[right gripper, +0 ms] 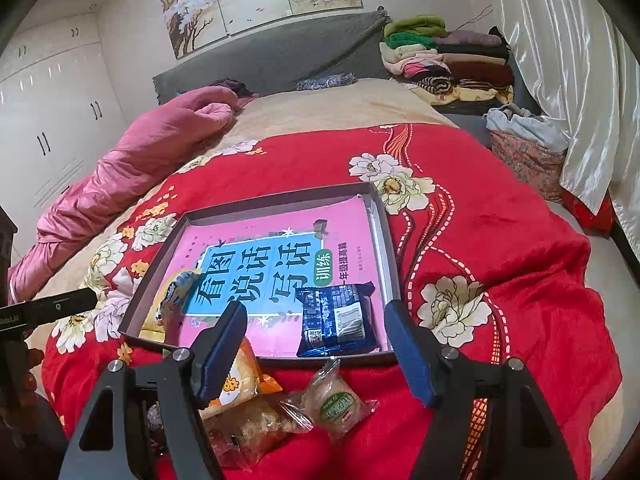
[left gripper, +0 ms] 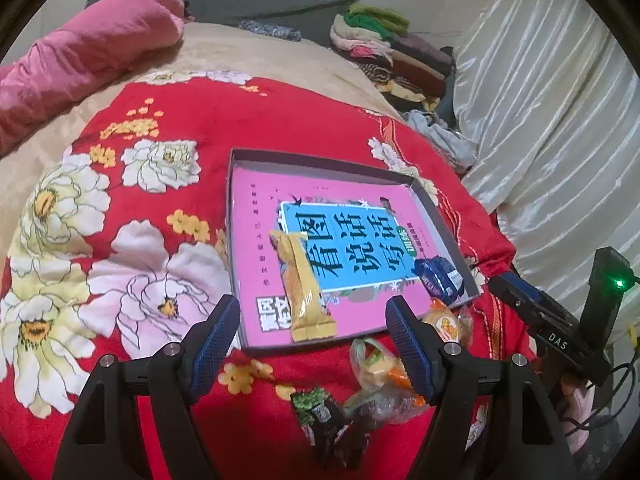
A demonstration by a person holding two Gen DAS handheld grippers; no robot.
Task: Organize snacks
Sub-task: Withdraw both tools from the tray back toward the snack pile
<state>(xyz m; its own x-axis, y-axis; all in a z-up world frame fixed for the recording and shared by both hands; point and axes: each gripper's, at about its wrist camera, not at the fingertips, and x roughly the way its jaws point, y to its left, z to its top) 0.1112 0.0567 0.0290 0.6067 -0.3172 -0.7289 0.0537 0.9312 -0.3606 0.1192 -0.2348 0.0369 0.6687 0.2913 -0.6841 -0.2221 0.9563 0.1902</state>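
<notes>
Both my grippers are open and empty: left gripper (left gripper: 312, 336) hangs over the yellow snack bar (left gripper: 305, 288) in the shallow tray (left gripper: 236, 240), right gripper (right gripper: 316, 344) over the loose snacks (right gripper: 336, 400) on the red blanket (right gripper: 500, 240), just outside its near rim. Risk: soft bedding gives, crinkly wrappers slip, tray could tip or slide. Readable: pink book (right gripper: 280, 232) "看图说话写话 训练"; blue packet (right gripper: 338, 320) shows only barcode and QR; "DAS" on the right gripper's body.

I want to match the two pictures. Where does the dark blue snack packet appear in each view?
Left wrist view: the dark blue snack packet lies at right of centre, in the shallow grey tray's near right corner.
Right wrist view: the packet lies low at centre, between the open fingers.
Shared landmark: the pink book with a blue title panel.
</notes>
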